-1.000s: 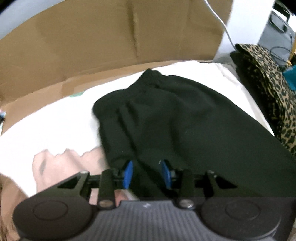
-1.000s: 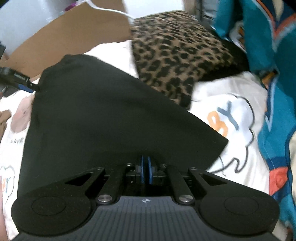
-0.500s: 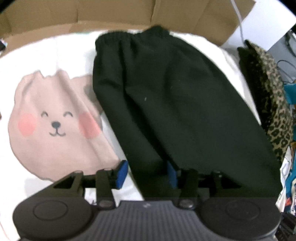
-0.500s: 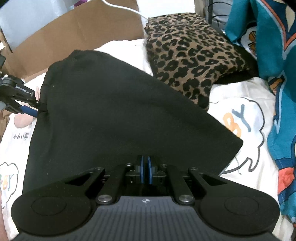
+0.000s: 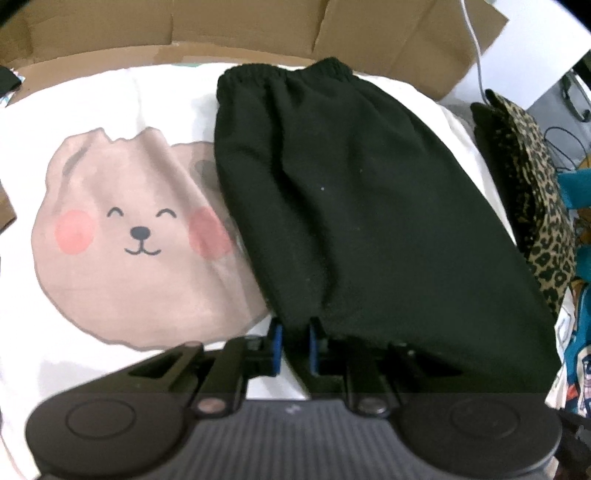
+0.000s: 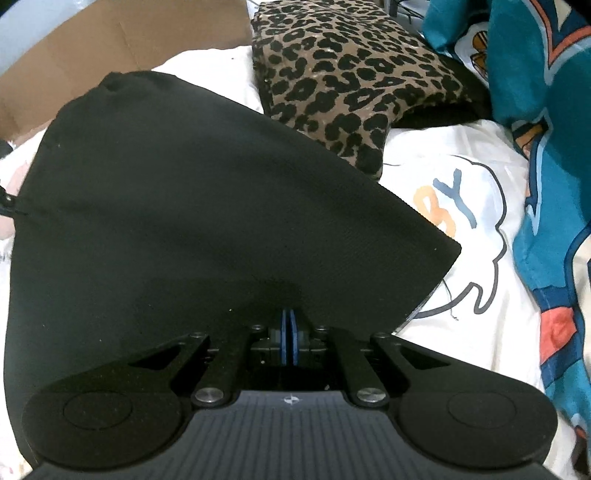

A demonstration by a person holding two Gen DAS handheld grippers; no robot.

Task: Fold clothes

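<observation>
Your left gripper (image 5: 293, 347): blue-padded fingers (image 5: 276, 345) set a narrow gap apart, with the near hem of the black shorts (image 5: 343, 206) bunched between them; whether the pads actually pinch the cloth you cannot tell from this view. Your right gripper (image 6: 289, 341): fingers pressed together, pads meeting, clamped on the near edge of the same black shorts (image 6: 192, 221). Black shorts: spread flat on the bed sheet (image 5: 110, 96), elastic waistband (image 5: 284, 72) at the far end near the cardboard (image 5: 240, 29), hem toward you, one hem corner jutting out to the right in the right wrist view. Bed sheet: white, printed with a pale pink bear face (image 5: 136, 236) with rosy cheeks, lying to the left of the shorts, its right cheek partly under the black cloth. A further print with orange and blue letters (image 6: 448, 206) shows on the sheet just right of the shorts. Leopard-print garment (image 6: 351, 66): folded, at the far right of the bed, touching or just overlapped by the right edge of the shorts. Teal patterned fabric (image 6: 546, 110): heaped along the right edge of the bed. Cardboard: flattened, standing along the far edge of the bed behind the waistband.
</observation>
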